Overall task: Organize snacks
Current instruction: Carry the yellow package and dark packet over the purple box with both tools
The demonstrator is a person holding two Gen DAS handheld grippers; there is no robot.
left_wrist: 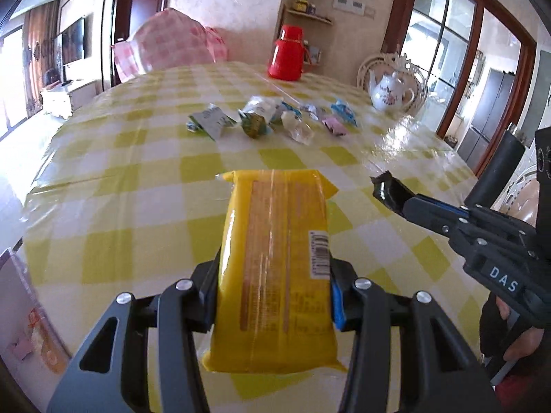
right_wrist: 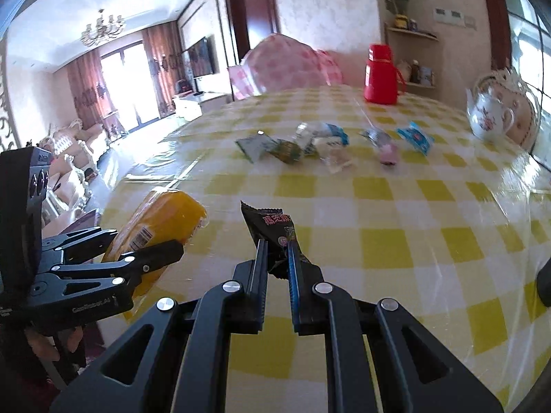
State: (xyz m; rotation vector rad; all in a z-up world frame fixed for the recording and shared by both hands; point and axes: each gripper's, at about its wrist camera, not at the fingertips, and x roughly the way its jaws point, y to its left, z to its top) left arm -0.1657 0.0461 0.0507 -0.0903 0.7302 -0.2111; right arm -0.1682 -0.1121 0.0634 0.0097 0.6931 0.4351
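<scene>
While the left claw (left_wrist: 275, 285) grasps the soft yellow packet (left_wrist: 275, 268) by its sides above the table (left_wrist: 103, 172), the right claw (right_wrist: 277, 258) is clenched on a light, slippery black wrapper (right_wrist: 272, 223); pinch gently, near the middle.

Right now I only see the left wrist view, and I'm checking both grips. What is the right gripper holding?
Observer: The right gripper is shut on a black snack packet with printed writing.
Operator: Is the packet clear of the table?
Observer: It looks lifted above the yellow checked table.
Operator: Anything off to the left?
Observer: A living room with a chandelier and sofas.
</scene>
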